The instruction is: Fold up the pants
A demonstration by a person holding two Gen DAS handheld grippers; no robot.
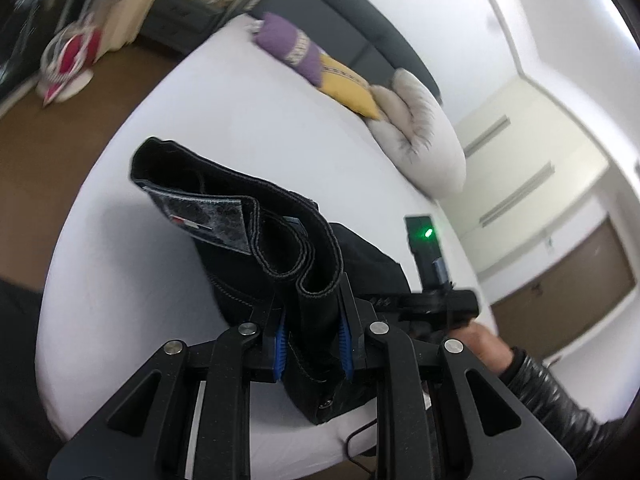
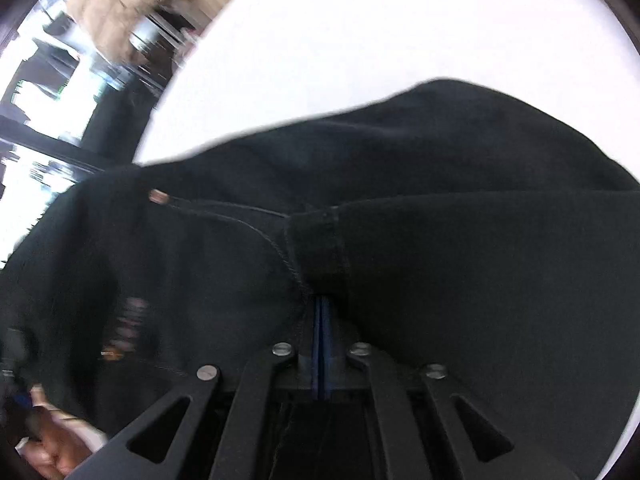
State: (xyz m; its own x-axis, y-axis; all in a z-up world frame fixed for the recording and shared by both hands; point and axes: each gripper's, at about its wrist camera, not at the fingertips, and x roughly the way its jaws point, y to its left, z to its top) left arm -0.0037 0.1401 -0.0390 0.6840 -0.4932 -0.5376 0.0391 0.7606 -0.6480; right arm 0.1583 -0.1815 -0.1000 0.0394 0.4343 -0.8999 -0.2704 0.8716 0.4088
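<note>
The black pants (image 1: 256, 232) are held up over a white bed (image 1: 240, 128). In the left wrist view my left gripper (image 1: 312, 340) is shut on a thick bunch of the waistband, whose open rim and inner label curl up in front of it. In the right wrist view the pants (image 2: 400, 200) fill most of the frame. My right gripper (image 2: 322, 320) is shut on a seam of the black cloth, its blue pads pressed together. The right gripper's body with a green light (image 1: 428, 264) shows to the right in the left wrist view.
Purple (image 1: 284, 44), yellow (image 1: 348, 84) and grey pillows (image 1: 420, 132) lie along the dark headboard (image 1: 360, 24). Brown floor (image 1: 60, 140) lies left of the bed, with a stand and red items (image 1: 68, 60). A wardrobe (image 1: 540, 200) is at the right.
</note>
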